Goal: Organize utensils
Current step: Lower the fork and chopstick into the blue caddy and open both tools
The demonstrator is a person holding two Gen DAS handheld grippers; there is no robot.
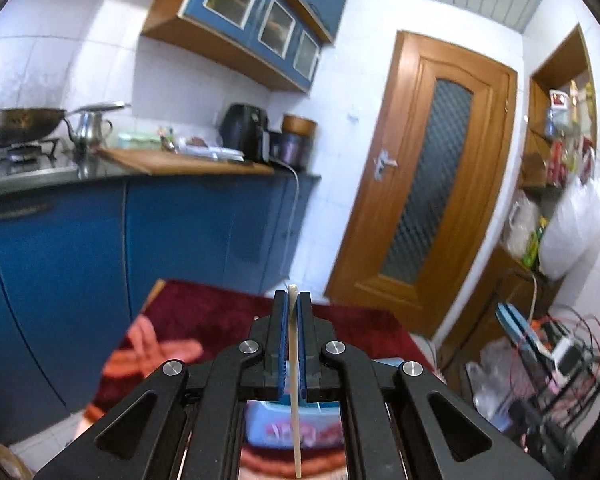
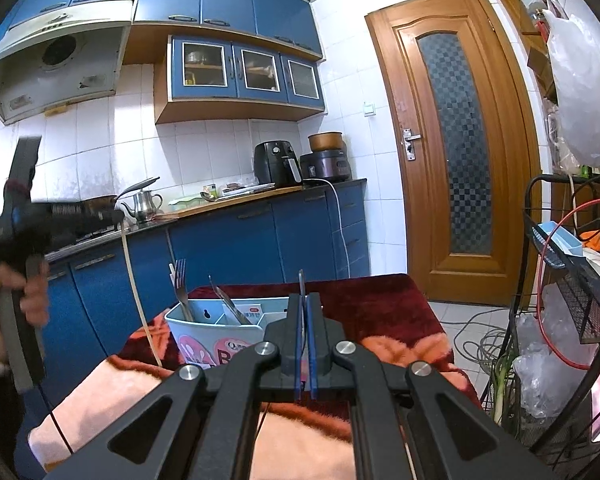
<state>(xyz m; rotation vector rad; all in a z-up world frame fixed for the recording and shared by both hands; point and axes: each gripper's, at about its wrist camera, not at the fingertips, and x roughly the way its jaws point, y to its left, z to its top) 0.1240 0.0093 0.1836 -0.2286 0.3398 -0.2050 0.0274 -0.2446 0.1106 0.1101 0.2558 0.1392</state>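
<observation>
The utensil holder (image 2: 216, 334) sits on the red-blanketed table (image 2: 380, 312); its pink labels are too blurred to read. A fork (image 2: 181, 288) and tongs (image 2: 228, 300) stand in its compartments. The left gripper (image 1: 293, 300) has its fingers pinched on a pale chopstick (image 1: 294, 380), up left of the holder. The right gripper (image 2: 302, 300), just near the holder, has its fingers clamped on a thin metal utensil (image 2: 301, 280).

pale cream chopstick (image 1: 293, 356), light blue utensil holder (image 2: 204, 334) with pink labels, dark red blanket (image 2: 380, 304).
</observation>
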